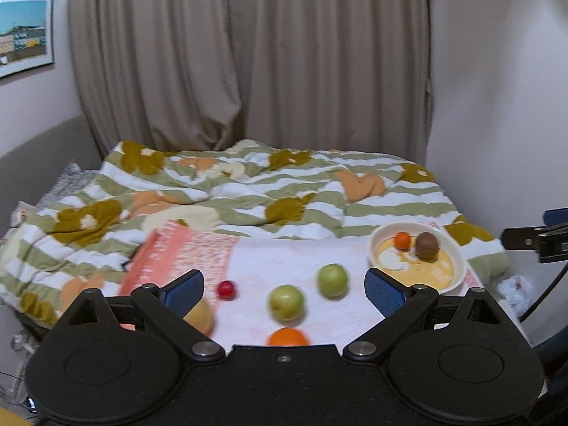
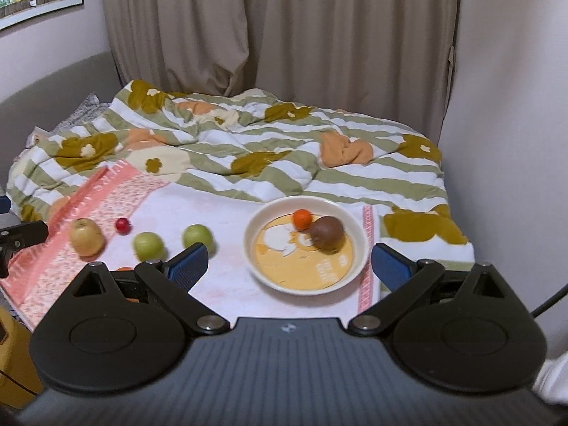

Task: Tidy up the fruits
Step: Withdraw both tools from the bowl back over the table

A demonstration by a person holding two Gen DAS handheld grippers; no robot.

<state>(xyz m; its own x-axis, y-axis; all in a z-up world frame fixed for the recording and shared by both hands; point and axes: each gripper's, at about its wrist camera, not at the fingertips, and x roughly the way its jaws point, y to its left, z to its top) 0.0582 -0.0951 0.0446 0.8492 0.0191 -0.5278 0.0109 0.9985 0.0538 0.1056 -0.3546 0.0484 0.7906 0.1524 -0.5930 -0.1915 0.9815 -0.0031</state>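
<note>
Both the left gripper (image 1: 284, 284) and right gripper (image 2: 289, 261) are held wide open and empty, since loose fruit is left outside the bowl (image 2: 358, 234) at centre frame.

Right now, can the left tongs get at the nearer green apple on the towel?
Probably yes. The left tongs are open and empty, and the nearer green apple lies between the fingers' line of approach, apart from the other green apple and the orange.
</note>
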